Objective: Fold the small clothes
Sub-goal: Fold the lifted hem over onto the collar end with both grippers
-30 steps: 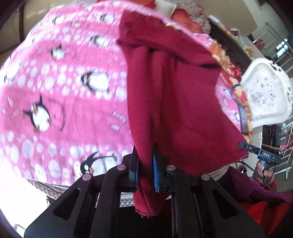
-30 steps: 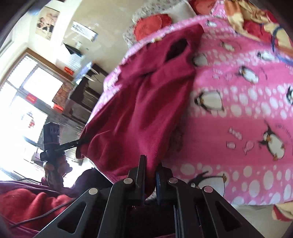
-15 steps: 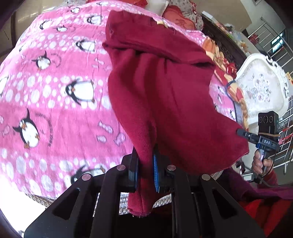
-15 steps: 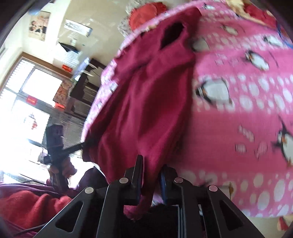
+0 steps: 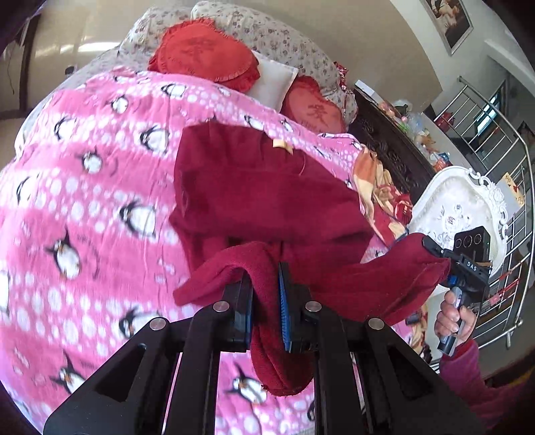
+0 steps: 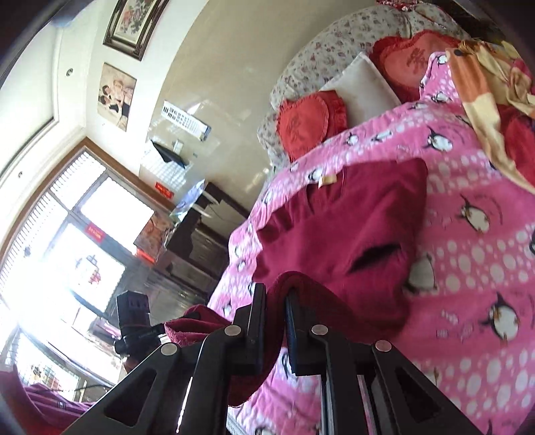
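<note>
Mid-fold: left gripper [image 5: 265, 302] and right gripper [image 6: 276, 323] each pinch a hem corner of the maroon garment [image 5: 267, 197] above the bed [image 5: 83, 217], and next should carry it toward the collar end.

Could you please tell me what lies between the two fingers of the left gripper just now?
A fold of the dark red garment is pinched between the left gripper's fingers, its end hanging below them; the left wrist view shows it.

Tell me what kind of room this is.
Most likely a home bedroom: the work surface is a bed with a pink penguin blanket, red heart cushions and a white pillow at its head, and framed pictures on the wall.
</note>
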A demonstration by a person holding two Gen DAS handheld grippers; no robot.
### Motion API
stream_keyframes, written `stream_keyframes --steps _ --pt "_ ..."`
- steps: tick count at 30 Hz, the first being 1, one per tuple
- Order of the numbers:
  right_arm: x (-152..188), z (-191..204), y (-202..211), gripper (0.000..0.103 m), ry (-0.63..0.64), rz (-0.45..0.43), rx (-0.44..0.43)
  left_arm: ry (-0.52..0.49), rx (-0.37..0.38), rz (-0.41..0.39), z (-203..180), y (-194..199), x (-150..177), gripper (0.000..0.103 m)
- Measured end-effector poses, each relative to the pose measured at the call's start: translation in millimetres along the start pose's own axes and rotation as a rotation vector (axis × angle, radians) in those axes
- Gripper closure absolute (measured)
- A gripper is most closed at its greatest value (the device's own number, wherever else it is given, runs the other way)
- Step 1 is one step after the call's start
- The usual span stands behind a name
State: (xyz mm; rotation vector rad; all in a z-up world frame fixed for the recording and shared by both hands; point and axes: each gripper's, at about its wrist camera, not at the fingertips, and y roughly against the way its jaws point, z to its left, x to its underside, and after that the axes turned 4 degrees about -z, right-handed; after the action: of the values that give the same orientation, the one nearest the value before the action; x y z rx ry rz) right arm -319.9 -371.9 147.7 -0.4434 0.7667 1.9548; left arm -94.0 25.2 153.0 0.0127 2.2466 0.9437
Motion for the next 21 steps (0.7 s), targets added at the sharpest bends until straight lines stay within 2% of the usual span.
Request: stream_keyframes --steps 4,9,16,18,20,21 --pt "-29.0 -9.9 -13.6 0.092 -0.01 -0.019 0.025 -0.016 -0.015 -0.031 -0.8 -20.6 -32.5 0.091" --pt "-67.2 -30.2 -41.8 0.092 -0.046 -0.04 0.062 0.013 -0.032 -0.05 9.8 -47.8 -68.6 0.091" --pt "-117.7 -75.8 -82.0 0.092 -0.111 -0.086 0.156 0.042 -0.079 -0.035 31.0 -97.4 -110.3 0.091" --pt "-126.6 -86.0 -92.3 0.092 -0.134 -0.065 0.177 0.041 -0.089 -0.022 35.6 -110.4 -117.9 0.091" --pt "-129.5 -84.8 -95.0 0.092 -0.134 -0.049 0.215 0.038 -0.104 -0.006 38.1 -122.4 -122.7 0.091" --pt "-128.9 -81.3 -93.3 0.091 -0.124 -0.052 0.203 0.04 -0.106 0.002 39.8 -127.8 -124.5 0.091"
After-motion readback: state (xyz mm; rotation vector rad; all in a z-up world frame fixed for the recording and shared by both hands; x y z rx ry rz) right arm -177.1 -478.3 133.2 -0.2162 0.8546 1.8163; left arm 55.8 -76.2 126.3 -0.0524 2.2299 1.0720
